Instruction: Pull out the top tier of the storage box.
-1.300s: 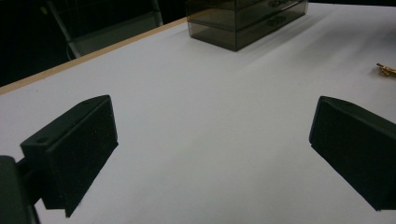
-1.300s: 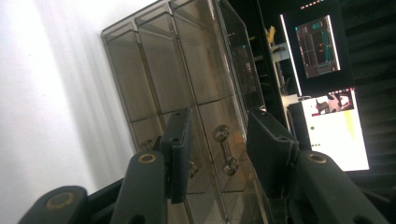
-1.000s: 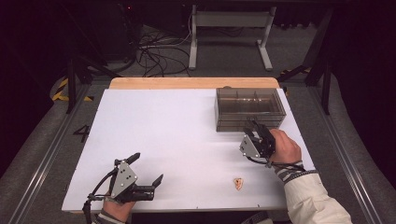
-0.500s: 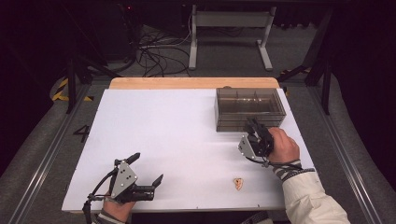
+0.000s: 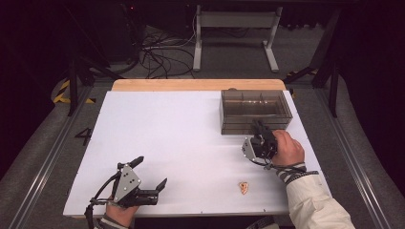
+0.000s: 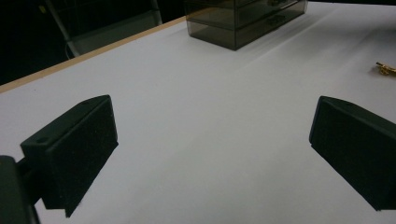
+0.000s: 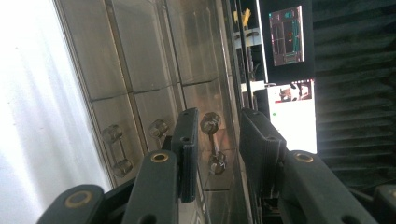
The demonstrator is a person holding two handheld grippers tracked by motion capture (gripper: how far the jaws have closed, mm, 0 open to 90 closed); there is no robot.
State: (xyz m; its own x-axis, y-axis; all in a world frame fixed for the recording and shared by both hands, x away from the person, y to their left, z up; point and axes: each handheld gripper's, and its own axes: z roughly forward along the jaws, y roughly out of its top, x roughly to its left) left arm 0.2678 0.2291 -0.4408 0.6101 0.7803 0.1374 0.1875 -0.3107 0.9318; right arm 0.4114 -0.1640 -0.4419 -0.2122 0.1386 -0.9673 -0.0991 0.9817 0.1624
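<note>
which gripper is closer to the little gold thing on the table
Right. The right gripper is just beyond the gold piece, up at the drawer box; the left gripper sits farther off, toward the table's left corner.

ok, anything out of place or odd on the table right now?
Only a small gold trinket lying loose on the white table, away from the smoky drawer box. The box sits square, nothing spilled or damaged.

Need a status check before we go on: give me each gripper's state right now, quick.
Left gripper: open wide, holding nothing.
Right gripper: jaws have just been closing around a drawer handle of the smoky box, pads not yet touching it.
</note>
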